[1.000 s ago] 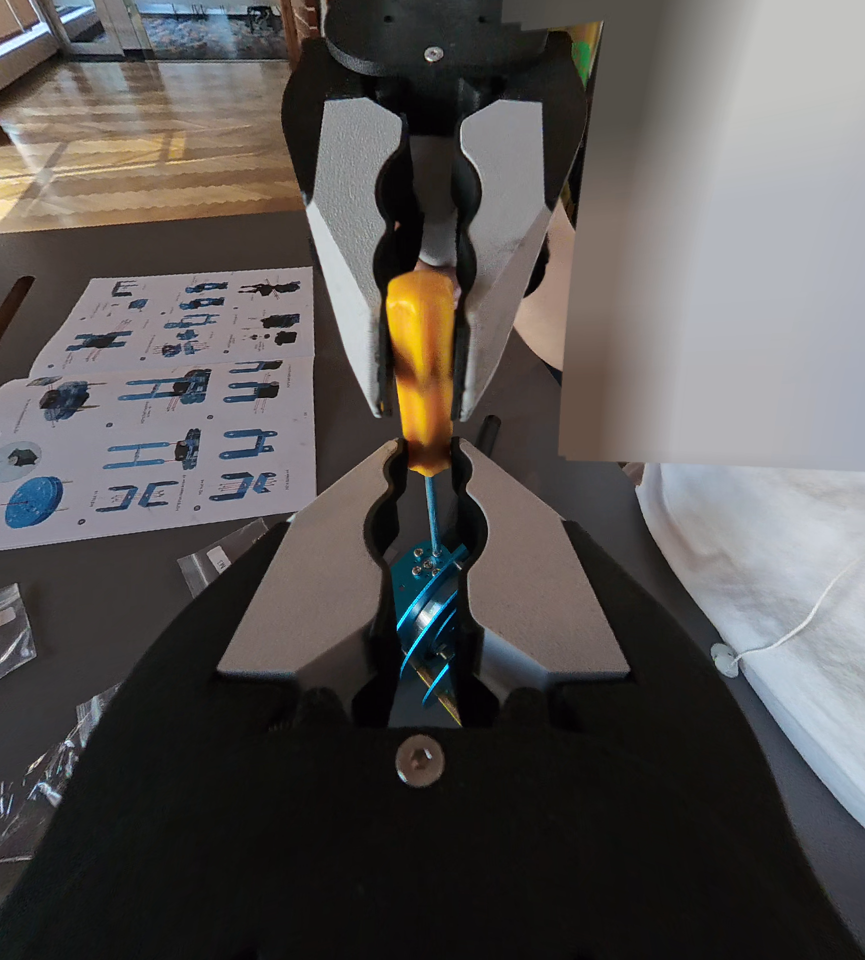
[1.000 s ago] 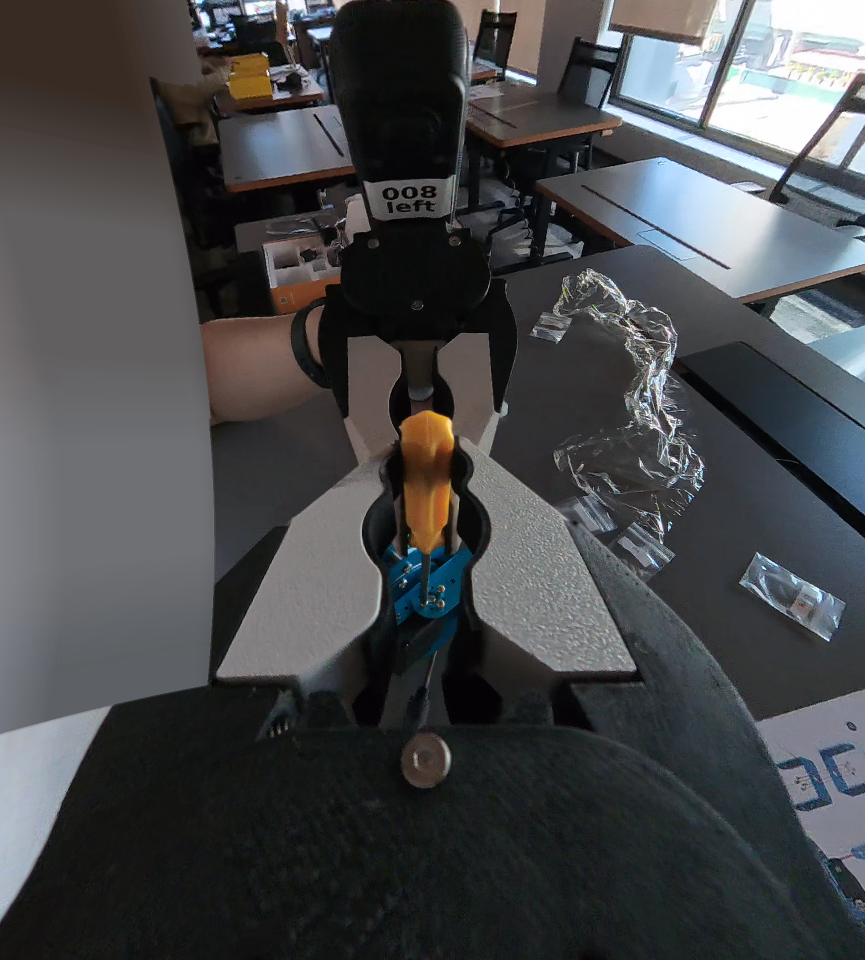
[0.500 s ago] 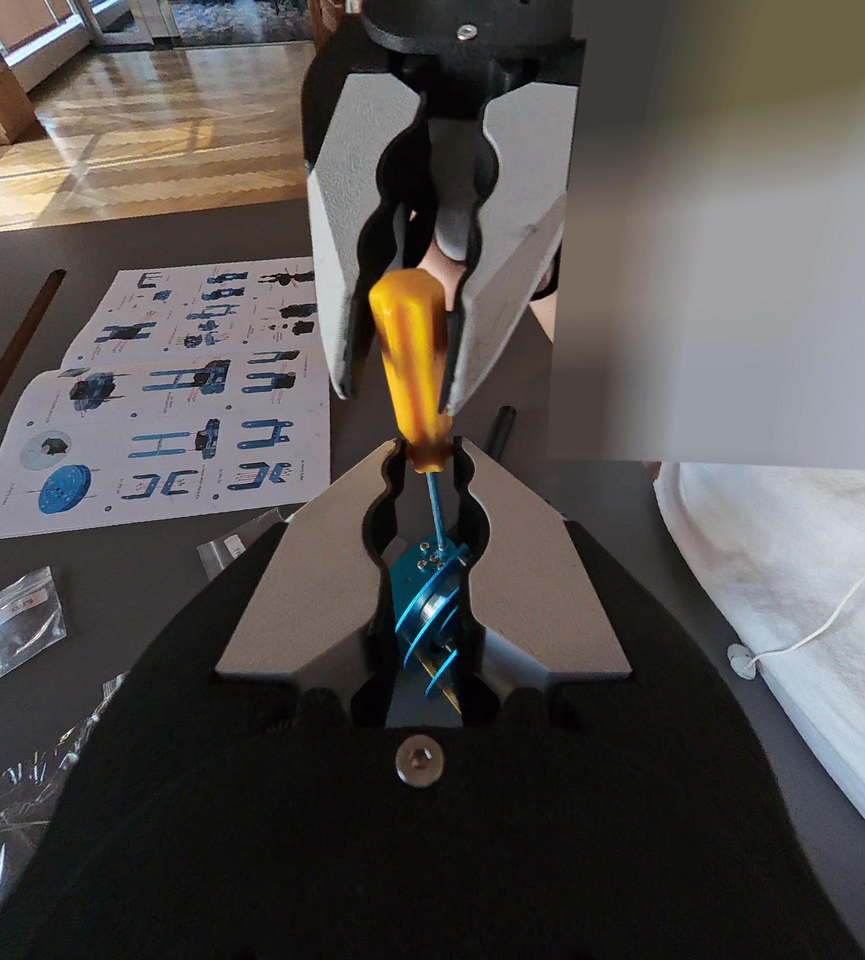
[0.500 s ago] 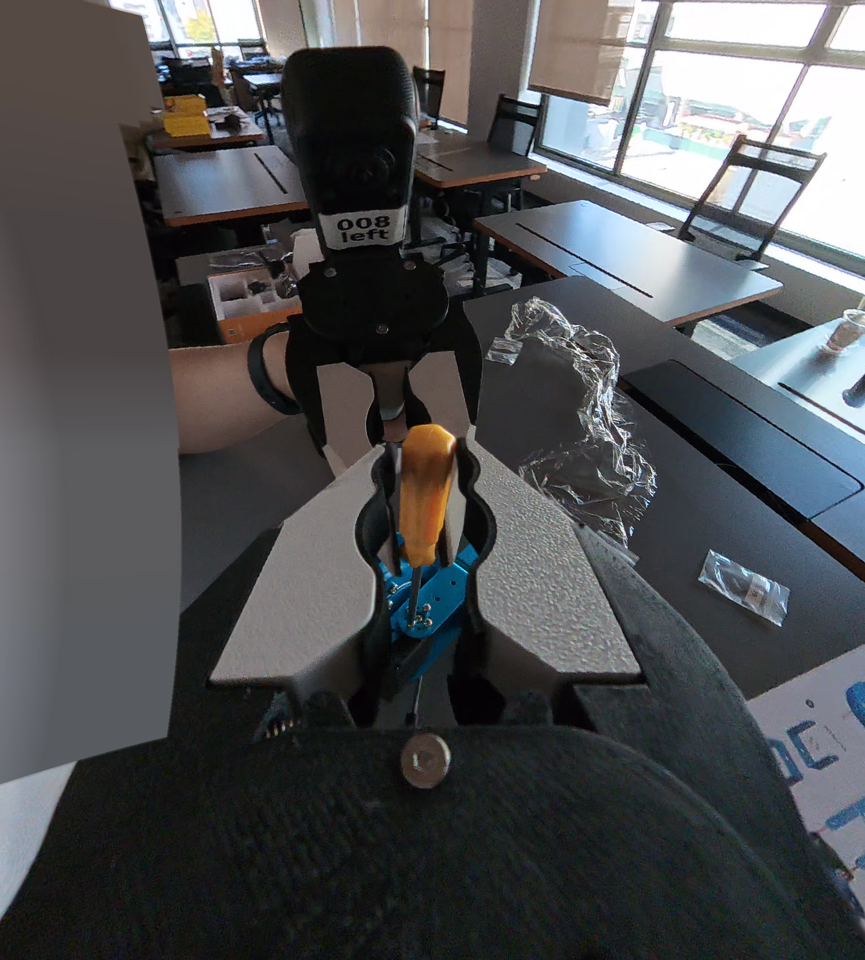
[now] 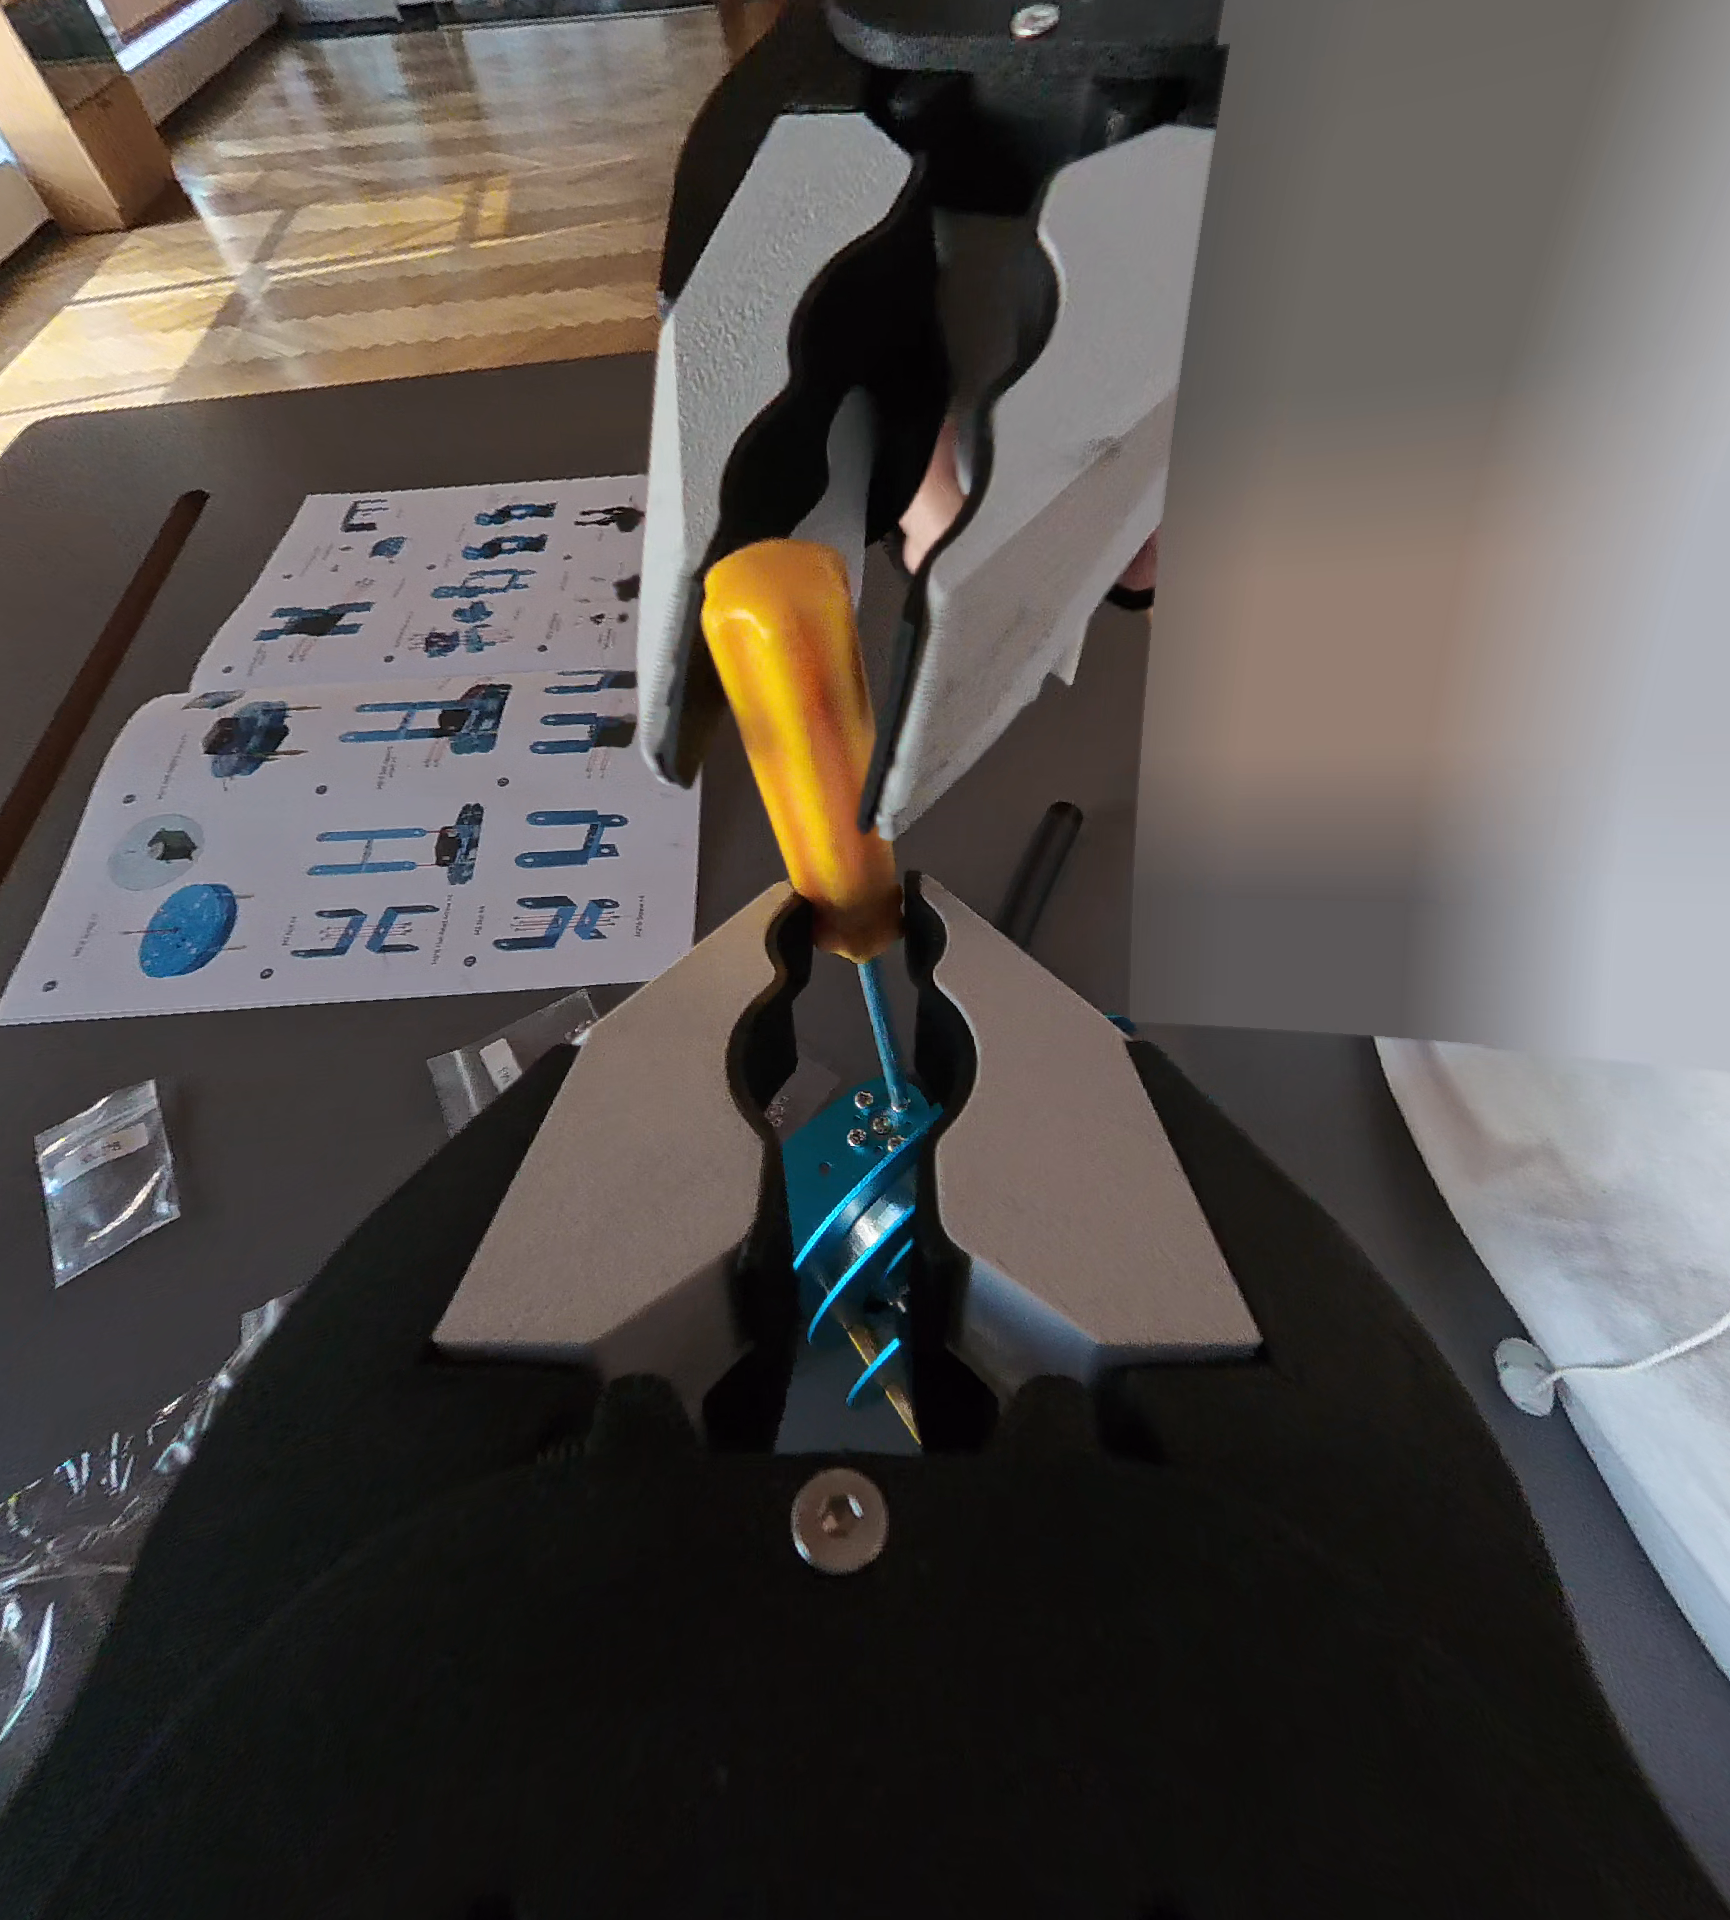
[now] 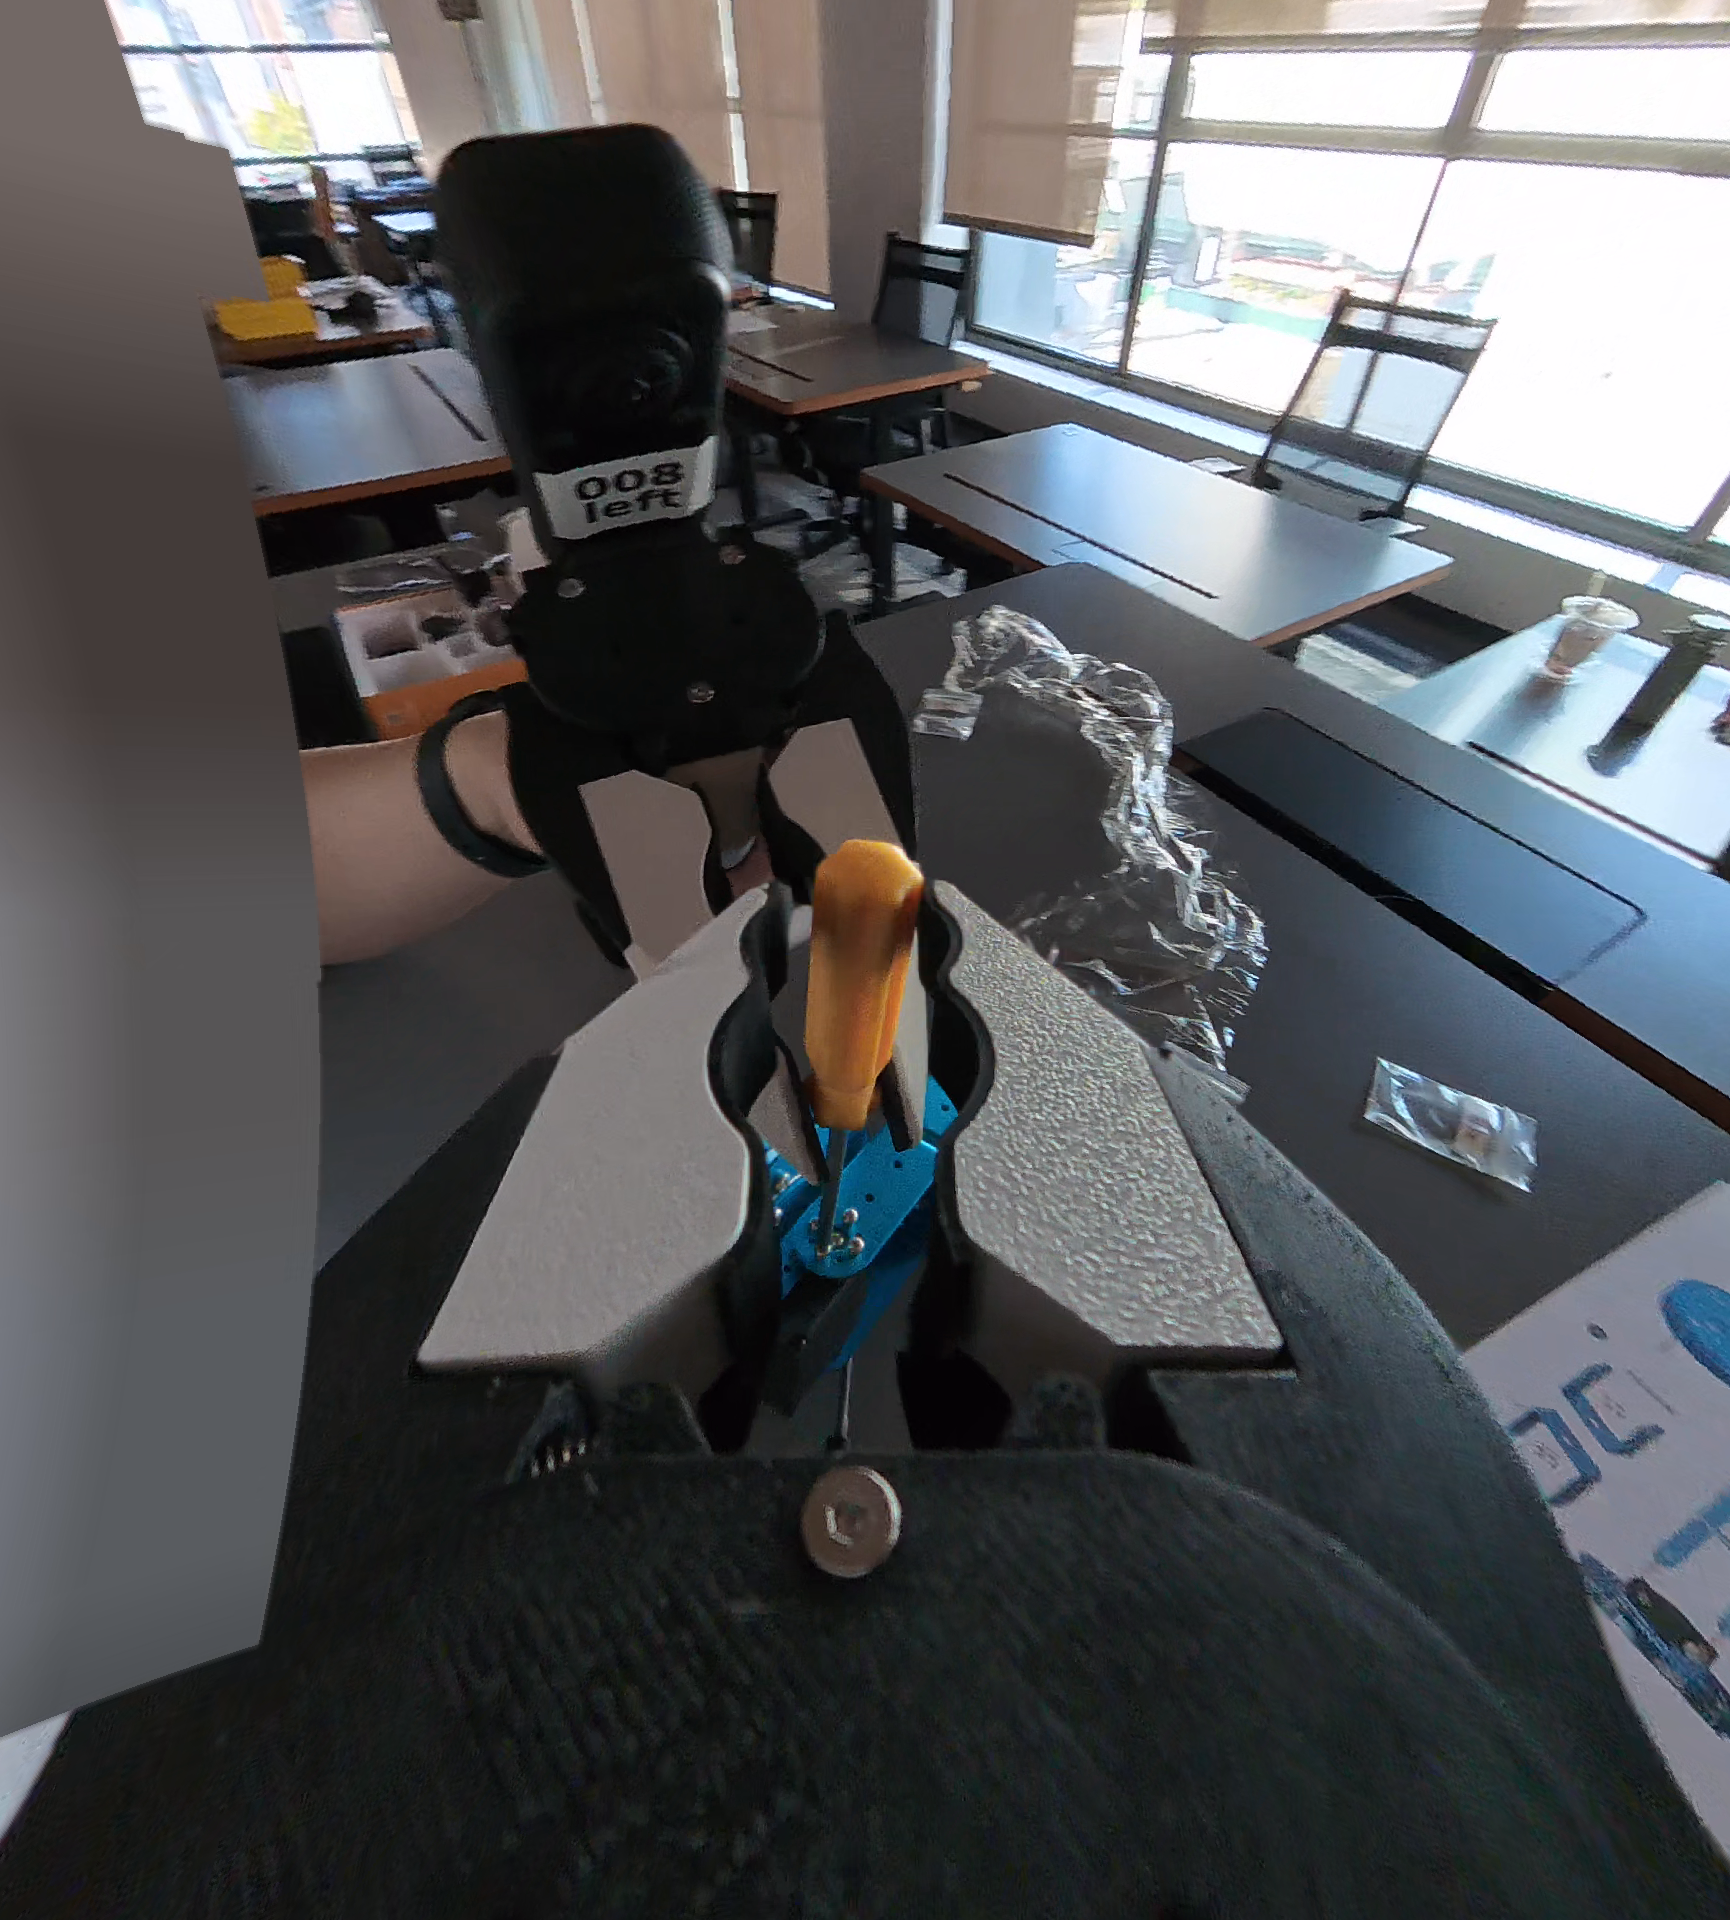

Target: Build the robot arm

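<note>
Pinches a blue metal disc assembly [image 5: 856, 1195] in the left gripper [image 5: 853, 904], claw drawn in tight on the stacked plates, which sit deep in the gap with a brass-coloured piece showing beneath. Holds it up off the dark table [image 5: 269, 1143], screw-studded face turned toward 12 o'clock.

Clamps the orange handle of a screwdriver [image 5: 799, 727] in the right gripper [image 6: 850, 904], claw closed on the handle's sides. Leans the handle toward 11 o'clock in the left wrist view and rests the thin shaft's tip among the small silver screws [image 5: 876, 1122] on the blue face; which screw it sits in is too small to tell. Faces the two grippers nose to nose, fingertips just beside each other.

On the table, in the left wrist view:
- Open instruction sheet [image 5: 373, 790] with blue diagrams at 10 o'clock.
- Small clear bag [image 5: 108, 1174] at 9 o'clock.
- White cloth [image 5: 1619, 1299] at 3 o'clock.

In the right wrist view:
- Crumpled clear film [image 6: 1121, 831] at 1 o'clock.
- Another small bag [image 6: 1453, 1127] at 3 o'clock.
- Forearm with a black wristband [image 6: 393, 831] behind the left gripper, at 10 o'clock.
</note>
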